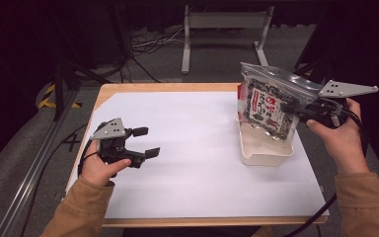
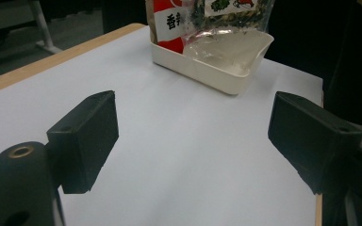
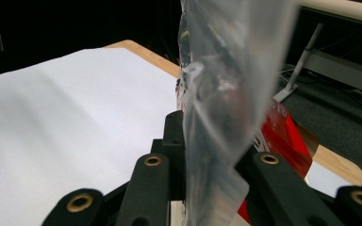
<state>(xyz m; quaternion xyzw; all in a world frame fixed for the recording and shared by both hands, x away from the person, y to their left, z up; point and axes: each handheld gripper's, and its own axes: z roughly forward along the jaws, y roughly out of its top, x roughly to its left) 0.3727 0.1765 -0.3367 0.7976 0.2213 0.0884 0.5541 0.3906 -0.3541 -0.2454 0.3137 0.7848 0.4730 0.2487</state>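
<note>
A clear plastic bag (image 1: 265,106) of dark dried food with a red and white label hangs tilted over a white tray (image 1: 264,160) on the right of the table. My right gripper (image 1: 290,107) is shut on the bag's right edge; in the right gripper view the film (image 3: 226,70) is pinched between the black jaws of that gripper (image 3: 207,141). The bag's lower end (image 2: 207,14) dips into the tray (image 2: 207,75). My left gripper (image 1: 147,142) rests low at the left, open and with nothing between its pads, as the left gripper (image 2: 193,132) shows over bare paper.
A large white paper sheet (image 1: 187,148) covers most of the wooden table (image 1: 128,88). Behind the table stand a metal frame (image 1: 222,22) and loose cables (image 1: 148,47) on the floor. A rail (image 1: 34,168) runs along the left.
</note>
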